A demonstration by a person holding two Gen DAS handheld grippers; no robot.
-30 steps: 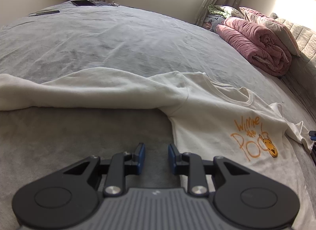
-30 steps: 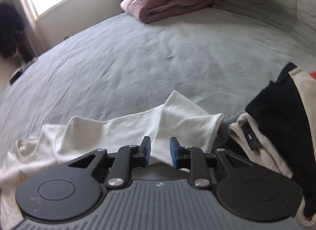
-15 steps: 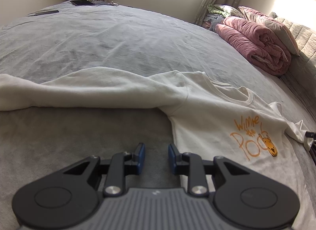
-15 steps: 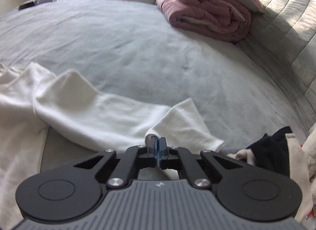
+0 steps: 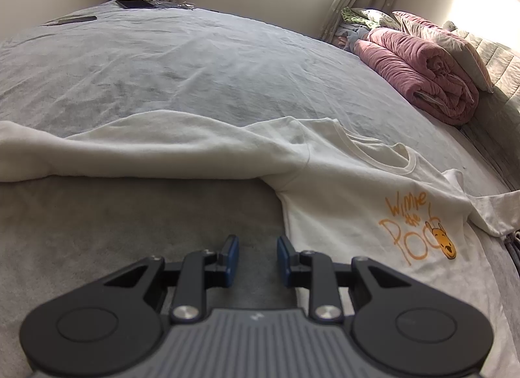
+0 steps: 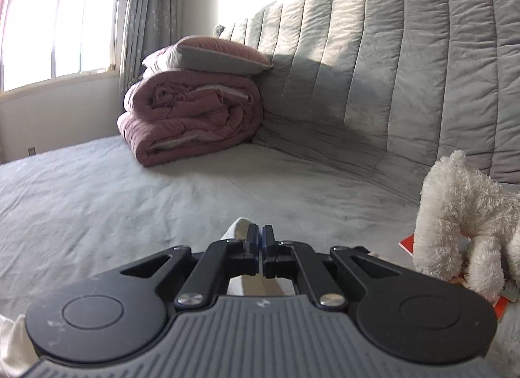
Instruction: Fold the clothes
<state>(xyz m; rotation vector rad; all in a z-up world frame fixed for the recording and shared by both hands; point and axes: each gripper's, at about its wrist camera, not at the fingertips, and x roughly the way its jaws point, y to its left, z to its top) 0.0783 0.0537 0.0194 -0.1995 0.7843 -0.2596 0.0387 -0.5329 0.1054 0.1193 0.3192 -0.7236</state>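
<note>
Right hand-held gripper: you clamped it on the white shirt sleeve.
Left hand-held gripper: you held it apart over the bed.

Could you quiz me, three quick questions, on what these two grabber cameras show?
1. True or false: the right gripper is pinched shut on the white sweatshirt.
2. Which stands open over bare bedcover? A) left gripper B) right gripper
3. Fill in: a pillow rests on the rolled ____ quilt.

Key: 1 true; 2 A; 3 pink.
</note>
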